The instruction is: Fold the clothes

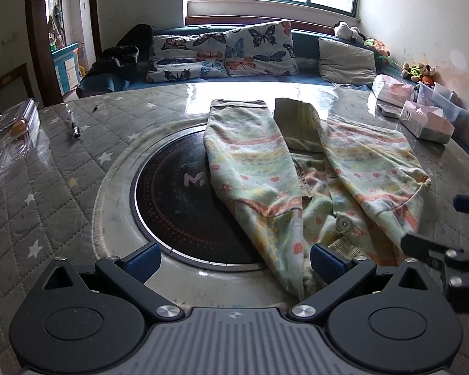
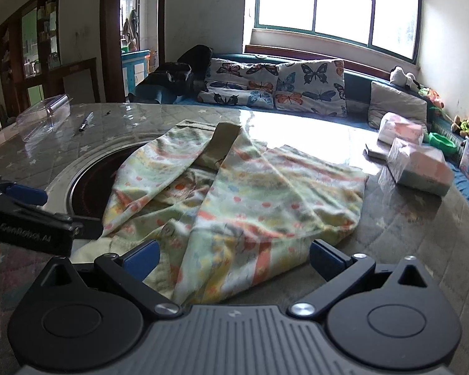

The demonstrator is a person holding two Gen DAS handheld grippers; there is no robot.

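Observation:
A pastel patterned child's garment (image 1: 297, 181) lies rumpled on the table, with both sleeves folded in over its body. One sleeve runs across the round black hob (image 1: 172, 193). My left gripper (image 1: 234, 261) is open at the near edge, and the garment's lower end reaches its right finger (image 1: 326, 261). My right gripper (image 2: 234, 257) is also open, with the garment (image 2: 240, 193) bunched between its fingers and nothing pinched. Each gripper shows in the other's view: the right one (image 1: 431, 222) at the right edge, the left one (image 2: 61, 212) at the left.
The table (image 1: 47, 187) has a quilted star cover under glass. A clear plastic box (image 1: 12, 134) and a pen (image 1: 73, 123) lie far left. Tissue packs (image 1: 425, 122) sit far right. A sofa with butterfly cushions (image 1: 225, 53) stands behind.

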